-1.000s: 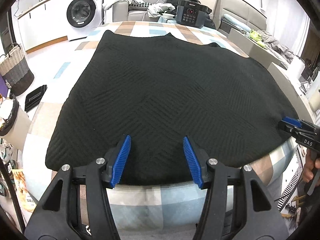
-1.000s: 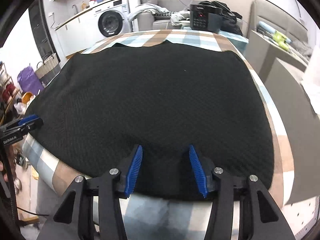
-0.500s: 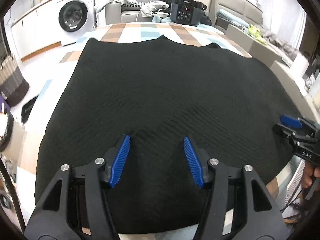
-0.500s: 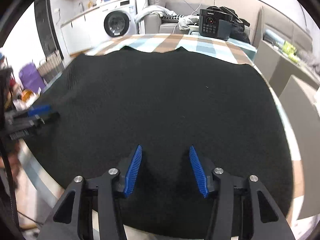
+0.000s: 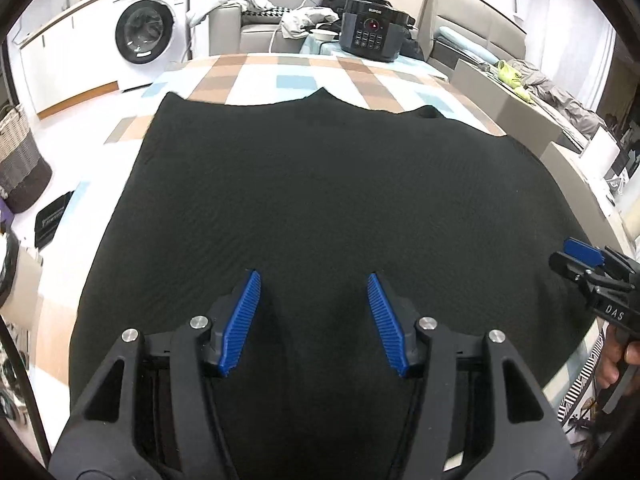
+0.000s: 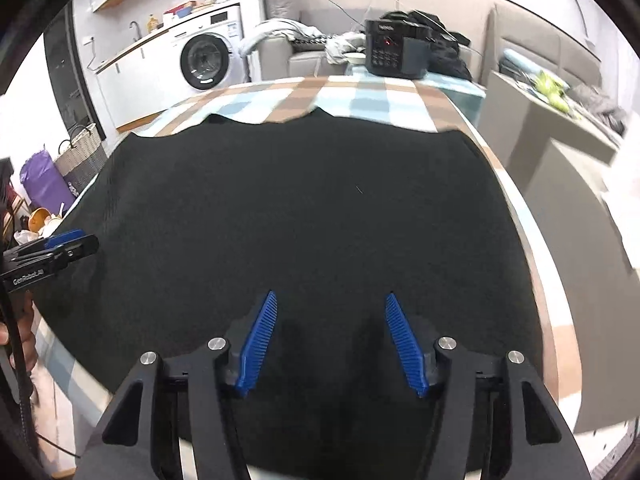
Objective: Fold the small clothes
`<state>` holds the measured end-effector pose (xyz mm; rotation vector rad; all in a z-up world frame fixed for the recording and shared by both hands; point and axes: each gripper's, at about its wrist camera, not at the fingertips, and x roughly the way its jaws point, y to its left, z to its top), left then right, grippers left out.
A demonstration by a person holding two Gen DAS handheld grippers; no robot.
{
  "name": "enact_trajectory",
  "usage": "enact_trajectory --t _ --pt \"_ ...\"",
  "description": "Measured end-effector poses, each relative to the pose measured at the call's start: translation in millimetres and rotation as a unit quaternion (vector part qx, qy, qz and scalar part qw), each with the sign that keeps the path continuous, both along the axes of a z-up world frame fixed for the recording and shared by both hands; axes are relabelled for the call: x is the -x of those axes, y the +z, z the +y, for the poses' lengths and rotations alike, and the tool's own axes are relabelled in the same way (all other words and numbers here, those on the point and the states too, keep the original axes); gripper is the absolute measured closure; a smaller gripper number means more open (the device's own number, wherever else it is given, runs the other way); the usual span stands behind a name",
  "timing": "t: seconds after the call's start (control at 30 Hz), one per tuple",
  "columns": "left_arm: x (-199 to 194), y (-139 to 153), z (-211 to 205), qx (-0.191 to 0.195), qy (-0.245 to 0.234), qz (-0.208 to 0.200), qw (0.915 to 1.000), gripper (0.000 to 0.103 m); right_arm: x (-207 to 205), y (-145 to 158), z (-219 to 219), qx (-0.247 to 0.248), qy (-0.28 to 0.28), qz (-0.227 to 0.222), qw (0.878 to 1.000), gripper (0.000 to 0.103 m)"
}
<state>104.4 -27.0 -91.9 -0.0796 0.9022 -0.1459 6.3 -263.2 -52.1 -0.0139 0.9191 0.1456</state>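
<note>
Hovering low in the frame, the left gripper (image 5: 314, 316) stands released over the black garment (image 5: 320, 200), nothing between its blue pads. The right gripper (image 6: 331, 336), jaws just widening, is likewise empty. The garment lies flat across the checked table (image 5: 296, 76), the washing machine (image 5: 146, 36) upper left.

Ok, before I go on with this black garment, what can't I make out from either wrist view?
- Black garment, near hem: hidden under the left gripper and the right gripper in their own views.
- What kind of garment it is: dark knit, no detail resolved.
- Right view: right-hand furniture blurred.
- Checked tablecloth: mostly covered by the garment.
</note>
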Motion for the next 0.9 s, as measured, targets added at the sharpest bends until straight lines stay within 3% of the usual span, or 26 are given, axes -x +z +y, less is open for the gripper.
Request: enact_trajectory --t 0.23,0.47,0.57,0.8,0.9 --pt "-36.8 4.9 -0.4 -0.018 0.007 0.031 0.9993 0.050 -38.5 -4.4 0.6 0.004 -0.002 0.020 1.000 0.045" --pt "-50.8 56.8 9.0 -0.025 -0.009 -0.003 0.9996 0.049 -54.0 27.2 -30.7 0.006 -0.017 0.013 1.000 0.044" --pt "-59.7 67.9 8.8 -0.027 -0.017 -0.009 0.9994 0.045 -64.3 31.0 -37.7 0.006 -0.013 0.021 1.000 0.044" --pt "-74.1 29.7 2.1 -0.005 -0.025 0.031 0.9992 0.044 -79.5 12.0 -29.5 -0.026 0.007 0.039 0.999 0.044" --pt "-76.3 8.7 -2.2 -0.022 -0.028 0.043 0.9985 0.044 -82.5 2.1 -17.0 -0.015 0.027 0.042 0.999 0.044"
